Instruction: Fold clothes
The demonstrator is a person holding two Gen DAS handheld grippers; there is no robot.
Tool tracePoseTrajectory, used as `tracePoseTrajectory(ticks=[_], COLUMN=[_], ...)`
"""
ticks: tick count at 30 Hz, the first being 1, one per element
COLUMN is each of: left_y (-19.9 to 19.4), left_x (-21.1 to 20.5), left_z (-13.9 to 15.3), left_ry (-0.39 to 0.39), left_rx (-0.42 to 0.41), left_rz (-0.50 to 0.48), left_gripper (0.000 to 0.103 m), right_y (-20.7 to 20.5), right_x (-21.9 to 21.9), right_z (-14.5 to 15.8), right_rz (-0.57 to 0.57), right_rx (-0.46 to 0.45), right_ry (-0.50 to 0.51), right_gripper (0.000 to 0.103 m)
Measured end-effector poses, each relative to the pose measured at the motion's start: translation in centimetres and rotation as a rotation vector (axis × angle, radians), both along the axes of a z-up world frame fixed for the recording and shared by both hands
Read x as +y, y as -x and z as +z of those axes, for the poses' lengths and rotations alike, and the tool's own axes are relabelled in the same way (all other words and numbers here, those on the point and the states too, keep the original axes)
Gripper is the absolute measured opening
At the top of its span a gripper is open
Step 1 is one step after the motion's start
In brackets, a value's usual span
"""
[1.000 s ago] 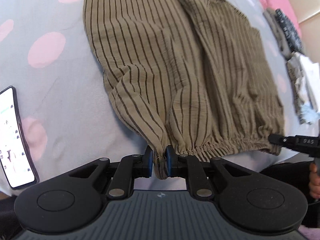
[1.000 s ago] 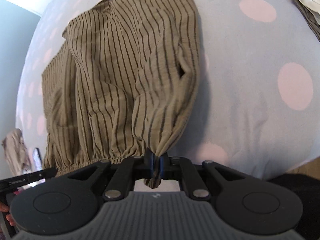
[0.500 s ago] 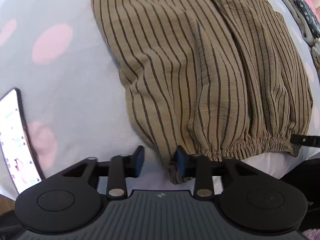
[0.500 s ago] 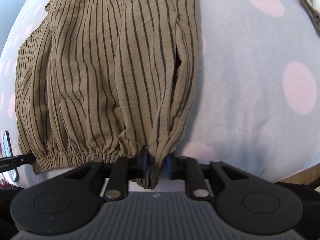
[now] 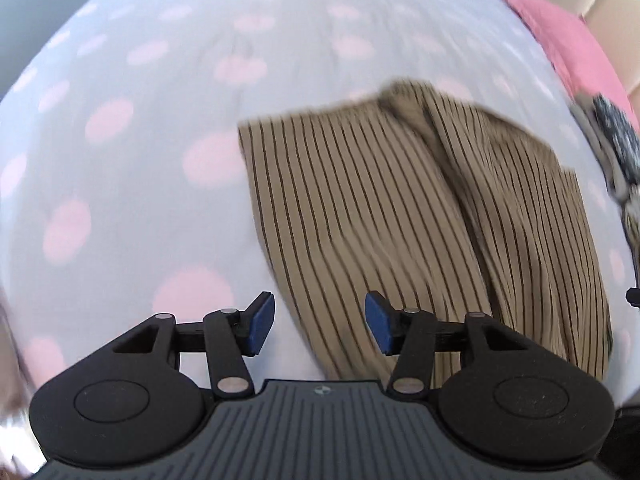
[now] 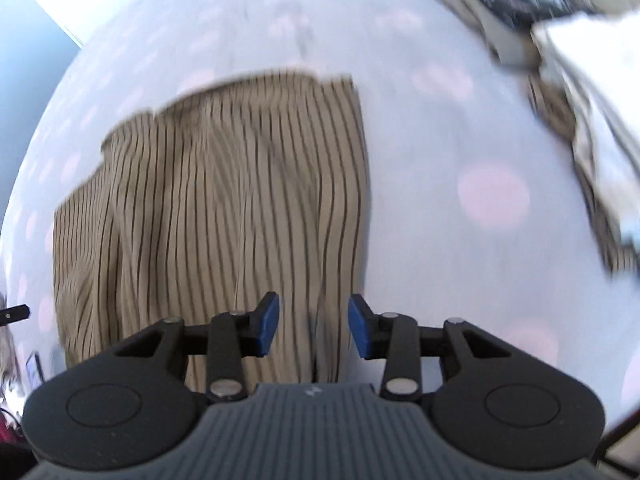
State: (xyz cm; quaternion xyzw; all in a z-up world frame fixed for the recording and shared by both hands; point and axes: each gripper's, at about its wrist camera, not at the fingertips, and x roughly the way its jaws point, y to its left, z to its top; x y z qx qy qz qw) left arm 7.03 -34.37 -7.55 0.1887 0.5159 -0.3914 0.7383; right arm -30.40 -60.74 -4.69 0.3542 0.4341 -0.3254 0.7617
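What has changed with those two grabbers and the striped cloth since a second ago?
Both let go: the left gripper and right gripper have just been opening, releasing the striped garment, and have pulled up and away from it. Nothing sits between the pads now. The garment remains folded on the dotted bedsheet.

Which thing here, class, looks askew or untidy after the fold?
The striped garment lies folded on the dotted sheet, but its far edge is uneven: one corner bunches up and the layers do not line up. Nothing else stands out.

Bright daylight, soft shadows; heavy motion blur w/ fisheye warp at edges.
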Motion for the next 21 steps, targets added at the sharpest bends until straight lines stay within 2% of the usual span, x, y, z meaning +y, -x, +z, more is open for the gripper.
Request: tracePoseTrajectory(ticks=[9,12,17,20,21], left_y=[-7.6,-10.0,-11.2,-10.7,-10.5], left_x=[-2.1,-2.3,-2.2,-2.6,-2.7], left_z=[-3.7,-5.9,-7.3,-7.3,-7.3], left_ry=[0.007,0.021,0.112,0.132,0.131], left_rx=[-0.073,-0.040,-0.034,-0.057,-0.065], left_rz=[0.008,0.040,0.038,0.040,0.040], left_gripper=[0.046,0.044,0.041,0.039,0.035], right_y=[-7.1,-8.8,-10.6,-11.3,-11.7], right_x=[-8.2,-11.5,-15.1,-14.8,-14.4], right_z=[-1.9,-3.3,-5.6,-5.5,-5.2], right_rz=[0.015,0.000,-0.023,-0.059,-0.046], right_rx=[-0.001,0.004,-0.031,-0.029,-0.034], right_ry=[0.083,0.116,0.089,0.152,0.178], right_gripper=[0.047,0.047,0.046,0.046,0.046])
